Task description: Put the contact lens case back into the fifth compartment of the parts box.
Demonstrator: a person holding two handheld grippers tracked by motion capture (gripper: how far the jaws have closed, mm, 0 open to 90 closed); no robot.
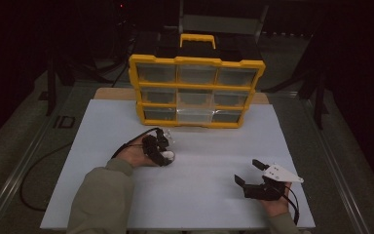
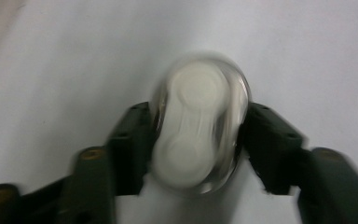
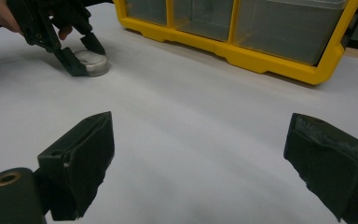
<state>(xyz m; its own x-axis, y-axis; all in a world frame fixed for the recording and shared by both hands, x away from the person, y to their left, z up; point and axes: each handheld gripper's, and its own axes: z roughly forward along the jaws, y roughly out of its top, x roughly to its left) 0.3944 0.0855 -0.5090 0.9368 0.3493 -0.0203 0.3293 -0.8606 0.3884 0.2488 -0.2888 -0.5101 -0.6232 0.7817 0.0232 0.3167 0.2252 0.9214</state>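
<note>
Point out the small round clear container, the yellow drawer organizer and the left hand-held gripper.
Small round clear container (image 2: 198, 123), left gripper view, its white top.
Yellow drawer organizer (image 1: 196, 61), high view, top frame bar.
Left hand-held gripper (image 3: 85, 57), right gripper view, between fingertips.

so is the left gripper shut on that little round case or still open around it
Shut on it: the left gripper has a jaw pressed against each side of the round case, which lies flat on the white table.

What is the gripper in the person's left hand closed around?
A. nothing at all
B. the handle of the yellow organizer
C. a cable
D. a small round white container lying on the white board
D: in the left gripper view the two black jaws of the left gripper press on either side of the small round white container, which the right gripper view shows resting on the white board.
</note>
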